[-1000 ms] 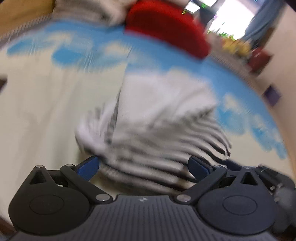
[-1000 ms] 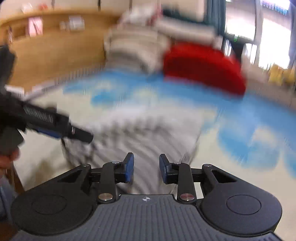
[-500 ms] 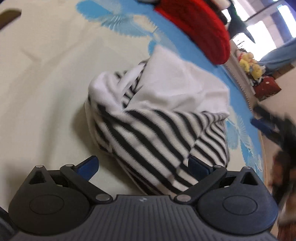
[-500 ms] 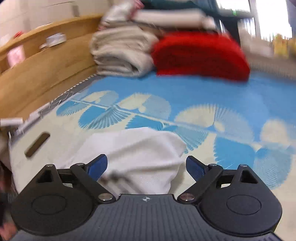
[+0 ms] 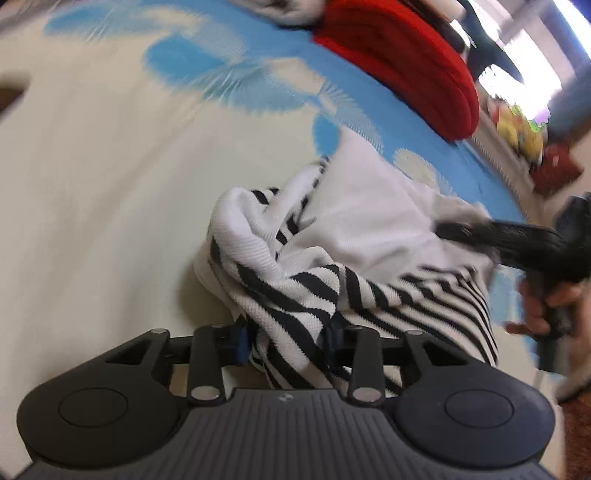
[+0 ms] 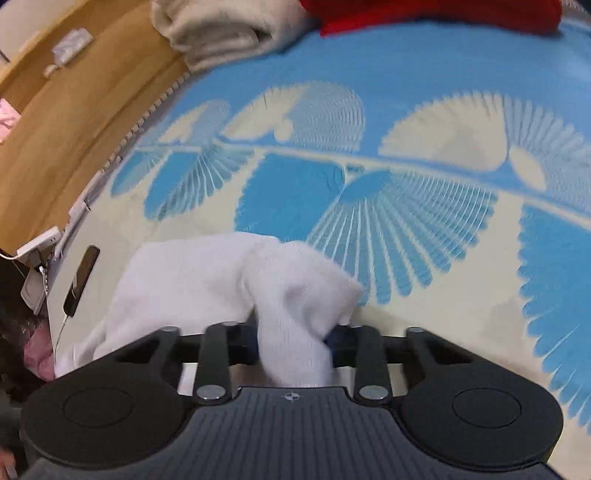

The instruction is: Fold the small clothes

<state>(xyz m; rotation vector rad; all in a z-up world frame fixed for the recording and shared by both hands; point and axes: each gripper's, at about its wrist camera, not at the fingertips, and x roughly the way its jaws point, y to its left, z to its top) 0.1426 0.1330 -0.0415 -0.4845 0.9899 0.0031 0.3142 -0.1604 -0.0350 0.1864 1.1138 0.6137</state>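
Observation:
A small white garment with black stripes (image 5: pixel 362 236) lies crumpled on the blue and cream mat (image 5: pixel 110 177). My left gripper (image 5: pixel 286 341) is shut on its striped near edge. My right gripper (image 6: pixel 293 345) is shut on a bunched white part of the same garment (image 6: pixel 207 273). In the left wrist view the right gripper (image 5: pixel 517 247) shows at the right, held in a hand, with its tips on the garment's far white side.
A red cushion (image 5: pixel 406 59) and folded beige blankets (image 6: pixel 221 29) lie at the far end of the mat. A wooden board (image 6: pixel 74 110) runs along the left edge. A dark phone (image 6: pixel 81 277) with a cable lies near that edge.
Both grippers were open half a second ago and have closed on the garment, the left on the striped edge and the right on the white part.

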